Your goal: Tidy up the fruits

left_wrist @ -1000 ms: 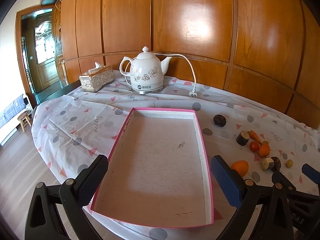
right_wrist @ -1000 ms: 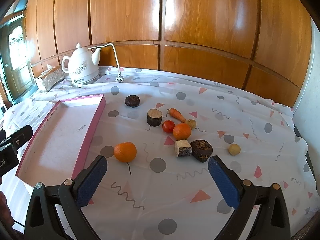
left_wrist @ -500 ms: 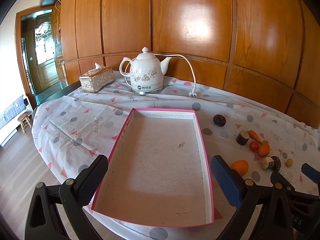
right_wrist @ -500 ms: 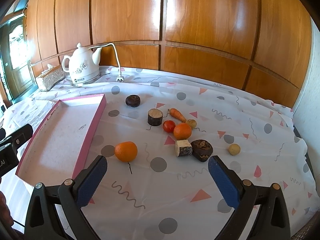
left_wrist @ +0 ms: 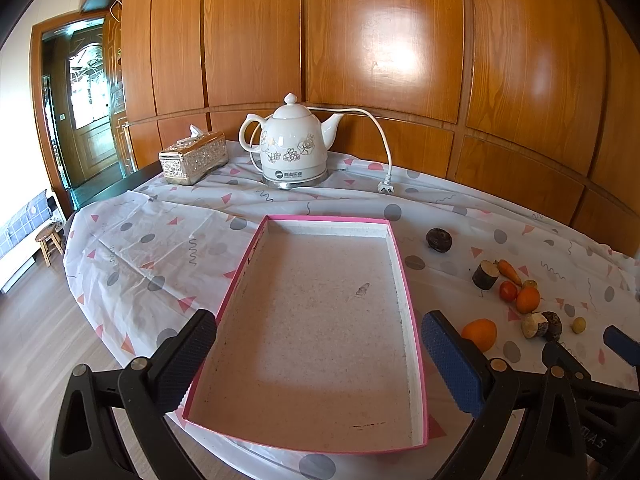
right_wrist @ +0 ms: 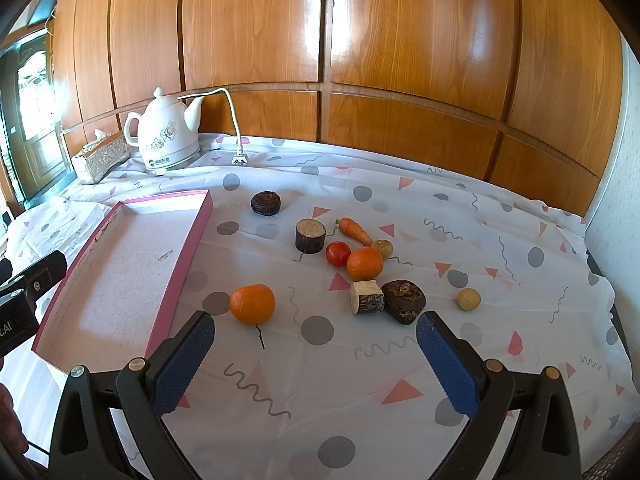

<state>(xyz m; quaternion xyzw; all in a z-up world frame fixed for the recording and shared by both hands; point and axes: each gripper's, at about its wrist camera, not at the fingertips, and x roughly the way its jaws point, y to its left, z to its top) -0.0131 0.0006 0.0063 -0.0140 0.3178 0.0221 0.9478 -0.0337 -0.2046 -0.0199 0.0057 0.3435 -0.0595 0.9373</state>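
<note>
A: Step? 
B: Pre-grasp — right gripper (right_wrist: pixel 312 360) gaped wide, empty; left gripper (left_wrist: pixel 316 360) likewise, over empty pink-rimmed cardboard tray (left_wrist: pixel 400 256).
A: Next? 
B: Probably close on round orange tangerine (right_wrist: pixel 253 304) just beside tray.

— What sort of place is this?

— A home, most likely a dining or living room. The wall (right_wrist: pixel 400 60) behind is glossy wood panelling, and the table (right_wrist: pixel 440 200) wears a white plastic cloth printed with pink triangles and grey dots

— Anything else domestic?

— A flowered white electric kettle (left_wrist: pixel 291 148) with its plug (left_wrist: pixel 385 188) lying loose, beside an ornate silver tissue box (left_wrist: pixel 193 157). Through the left wrist view there is a carved wooden door (left_wrist: pixel 93 120) with patterned glass, wood flooring (left_wrist: pixel 36 328), a small stool (left_wrist: pixel 49 239) and what looks like a checked sofa (left_wrist: pixel 20 216)
</note>
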